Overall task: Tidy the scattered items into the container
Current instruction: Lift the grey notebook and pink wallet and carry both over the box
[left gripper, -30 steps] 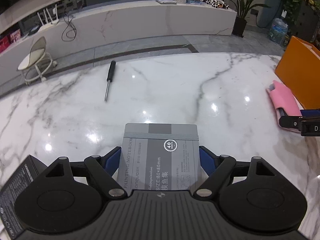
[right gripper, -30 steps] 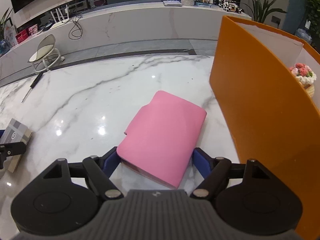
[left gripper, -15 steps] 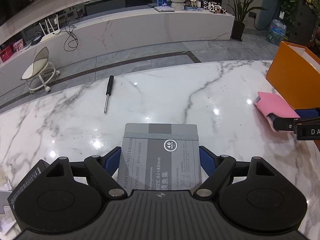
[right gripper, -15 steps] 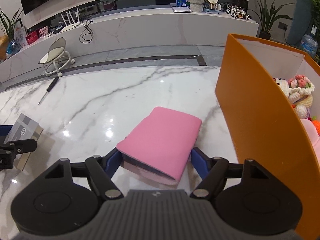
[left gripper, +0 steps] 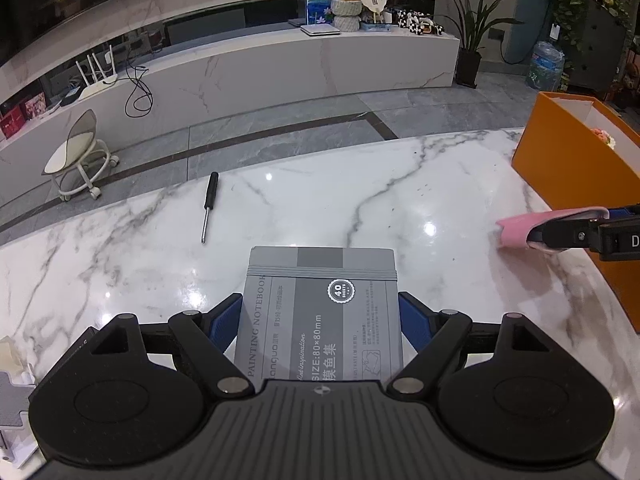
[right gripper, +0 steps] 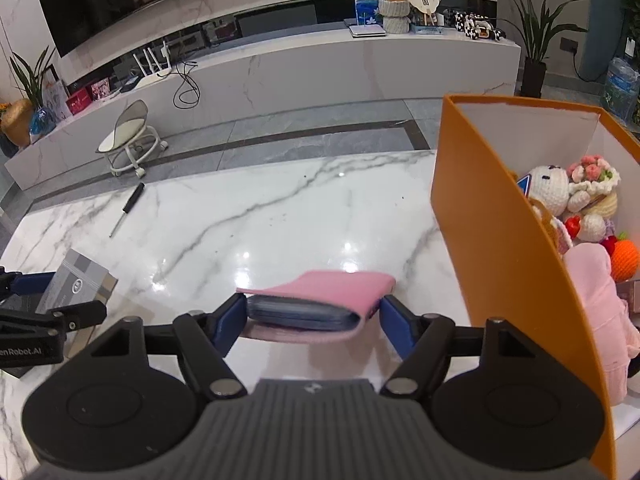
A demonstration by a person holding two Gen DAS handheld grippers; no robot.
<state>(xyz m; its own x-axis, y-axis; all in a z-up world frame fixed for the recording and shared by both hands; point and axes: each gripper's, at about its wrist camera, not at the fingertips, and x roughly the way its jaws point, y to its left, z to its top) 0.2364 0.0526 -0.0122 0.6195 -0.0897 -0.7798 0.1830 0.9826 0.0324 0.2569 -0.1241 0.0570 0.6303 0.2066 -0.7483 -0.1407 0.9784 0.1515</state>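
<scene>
My left gripper is shut on a grey painting notebook and holds it above the marble table. My right gripper is shut on a pink-covered notebook, lifted off the table just left of the orange box. The pink notebook also shows in the left wrist view, beside the orange box. A black-handled screwdriver lies on the table at the far left; it also shows in the right wrist view.
The orange box holds crocheted toys and a pink cloth item. A white and grey object sits at the table's left edge. Beyond the table are a small stool and a long marble counter.
Both grippers have risen with their notebooks. The pink notebook has lifted off the table and now sits level. More of the orange box's inside shows.
</scene>
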